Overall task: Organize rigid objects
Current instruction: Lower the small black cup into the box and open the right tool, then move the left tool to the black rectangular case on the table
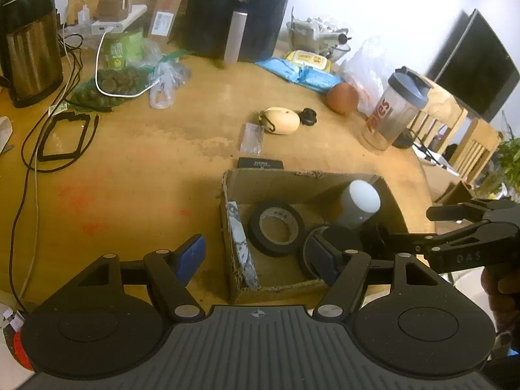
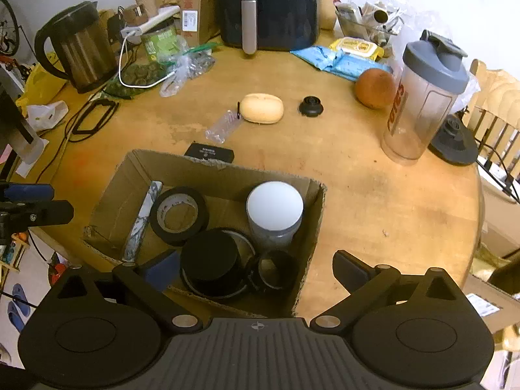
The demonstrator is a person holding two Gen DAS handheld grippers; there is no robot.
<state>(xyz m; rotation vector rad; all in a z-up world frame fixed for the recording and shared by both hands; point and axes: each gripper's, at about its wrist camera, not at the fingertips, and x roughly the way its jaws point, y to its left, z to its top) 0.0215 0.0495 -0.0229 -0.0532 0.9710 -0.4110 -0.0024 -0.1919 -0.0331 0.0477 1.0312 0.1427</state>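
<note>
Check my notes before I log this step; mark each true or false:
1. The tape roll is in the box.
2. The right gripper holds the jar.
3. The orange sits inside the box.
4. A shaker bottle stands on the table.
1. True: the black tape roll lies in the cardboard box.
2. False: the right gripper is open and holds nothing; the white-lidded jar stands free in the box.
3. False: the orange sits on the table, beside the shaker bottle.
4. True.
</note>
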